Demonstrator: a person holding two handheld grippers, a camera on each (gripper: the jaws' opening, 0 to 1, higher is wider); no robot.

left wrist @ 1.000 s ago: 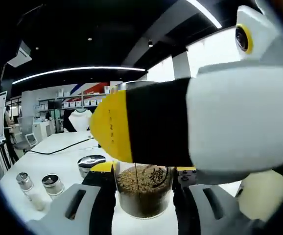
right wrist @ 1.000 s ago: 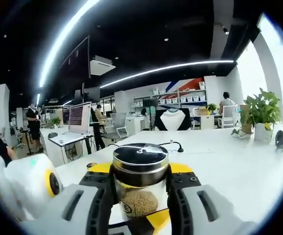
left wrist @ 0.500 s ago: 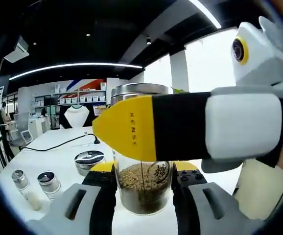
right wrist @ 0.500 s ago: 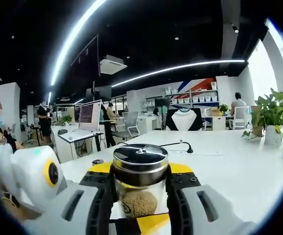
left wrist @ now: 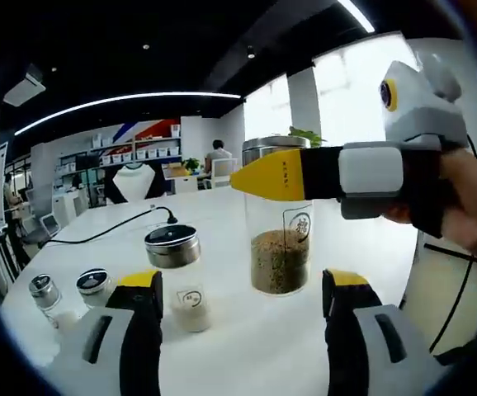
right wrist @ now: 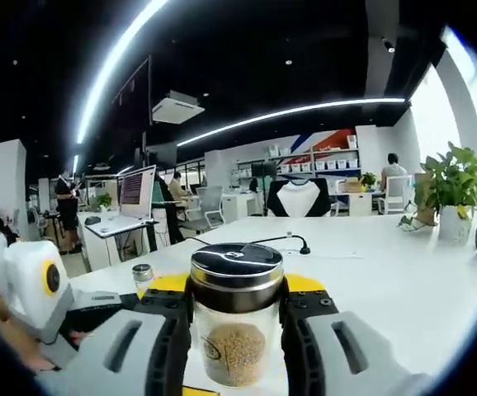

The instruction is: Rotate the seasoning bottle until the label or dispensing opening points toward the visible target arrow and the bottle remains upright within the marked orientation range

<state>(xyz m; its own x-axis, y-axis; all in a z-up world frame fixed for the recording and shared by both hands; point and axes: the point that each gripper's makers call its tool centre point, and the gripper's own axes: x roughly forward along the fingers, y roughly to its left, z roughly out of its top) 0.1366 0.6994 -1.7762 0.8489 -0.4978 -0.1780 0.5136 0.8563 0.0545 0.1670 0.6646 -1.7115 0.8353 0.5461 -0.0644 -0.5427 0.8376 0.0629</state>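
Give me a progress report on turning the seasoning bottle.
Done: the left gripper is open and clear of the seasoning bottle. In hand: the right gripper clamps the bottle just under its lid, upright on the white table. Left: facing its label toward an arrow, which I cannot see here.

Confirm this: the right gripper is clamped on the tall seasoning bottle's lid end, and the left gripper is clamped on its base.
Wrong on the left gripper: in the left gripper view its jaws stand open, apart from the seasoning bottle. The right gripper is clamped near the lid, as said.
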